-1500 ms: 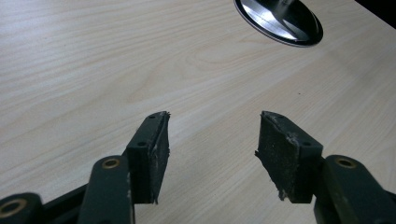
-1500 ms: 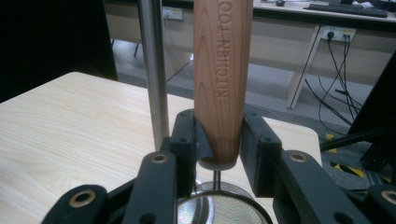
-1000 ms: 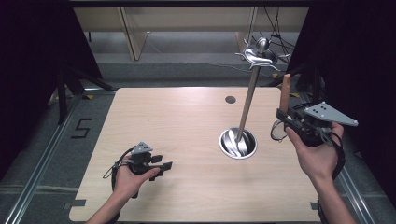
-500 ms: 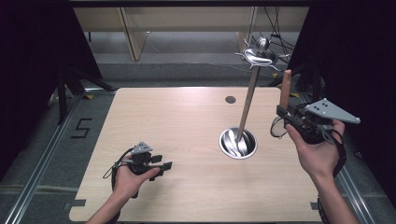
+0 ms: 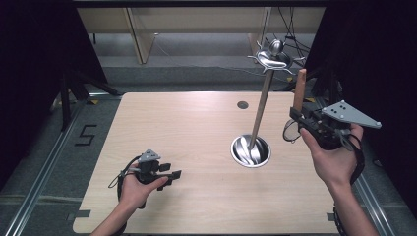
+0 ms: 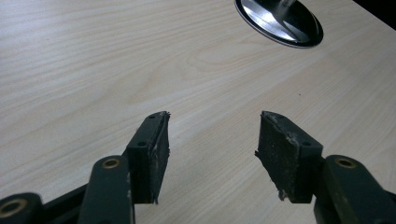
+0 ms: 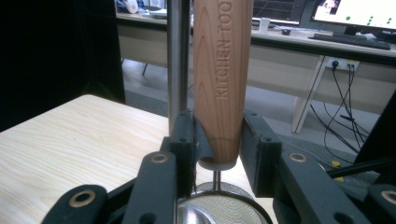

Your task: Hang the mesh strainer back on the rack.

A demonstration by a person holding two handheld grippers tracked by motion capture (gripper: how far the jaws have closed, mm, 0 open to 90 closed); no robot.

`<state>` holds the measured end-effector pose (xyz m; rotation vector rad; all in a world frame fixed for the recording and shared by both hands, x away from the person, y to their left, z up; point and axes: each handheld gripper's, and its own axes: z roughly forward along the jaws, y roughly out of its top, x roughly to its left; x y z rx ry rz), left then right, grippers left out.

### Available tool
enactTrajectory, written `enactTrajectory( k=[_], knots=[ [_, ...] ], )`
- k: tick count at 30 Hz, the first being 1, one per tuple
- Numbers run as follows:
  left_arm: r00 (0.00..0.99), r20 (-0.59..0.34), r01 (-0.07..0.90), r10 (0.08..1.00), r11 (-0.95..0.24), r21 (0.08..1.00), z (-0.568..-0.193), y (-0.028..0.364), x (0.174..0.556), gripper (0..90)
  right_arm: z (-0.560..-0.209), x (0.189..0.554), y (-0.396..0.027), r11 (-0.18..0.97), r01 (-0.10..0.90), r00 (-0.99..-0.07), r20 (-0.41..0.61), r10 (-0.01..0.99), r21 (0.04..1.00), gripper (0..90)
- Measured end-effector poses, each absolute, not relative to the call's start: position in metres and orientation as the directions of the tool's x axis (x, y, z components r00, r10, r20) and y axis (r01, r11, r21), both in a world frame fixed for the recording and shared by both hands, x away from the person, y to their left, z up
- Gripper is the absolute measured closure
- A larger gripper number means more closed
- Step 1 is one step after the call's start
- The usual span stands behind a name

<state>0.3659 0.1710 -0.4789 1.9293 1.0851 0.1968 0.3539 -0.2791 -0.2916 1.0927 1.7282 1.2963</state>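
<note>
In the high view, a person is sitting at the near side of a light wooden table [image 5: 196, 142]. The right gripper [image 5: 301, 120] is hovering over the table's right edge, and its jaws are pinching a wooden handle [image 5: 300, 87] that is standing upright above them. A round wire loop, the strainer's head [image 5: 290, 132], is hanging just below the jaws. Left of it, a metal rack stand [image 5: 260, 115] is rising from a shiny round base [image 5: 251, 151] on the right half of the table, with hooked arms at its far top end. The left gripper [image 5: 169, 175] is resting low over the near left part of the table, well apart from the stand, pointing right.

In the left gripper view, the two black pads [image 6: 154, 154] are standing spread apart with only bare table [image 6: 93, 70] between them. The stand's shiny base [image 6: 280, 21] is lying far ahead, toward the right.

In the right gripper view, the jaws are pressing on the lower end of the wooden handle [image 7: 223, 79], one on each side. The handle is bearing the engraved words "KITCHEN TOOL" and is running up out of the top of the frame. A thin wire is leading from its lower end down into the fine mesh of the strainer [image 7: 219, 205]. The stand's steel pole [image 7: 178, 56] is rising just left of the handle, behind it.
</note>
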Motion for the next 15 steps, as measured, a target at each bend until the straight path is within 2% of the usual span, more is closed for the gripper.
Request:
enactTrajectory(
  k=[15],
  knots=[
    [0.6,-0.272,0.611,0.753,-0.211,0.763,-0.4791,0.1707,0.3661,42.4,-0.2874,0.3523,-0.2745,0.129,0.204,-0.403,-0.037,0.914,0.971,69.2]
  ],
)
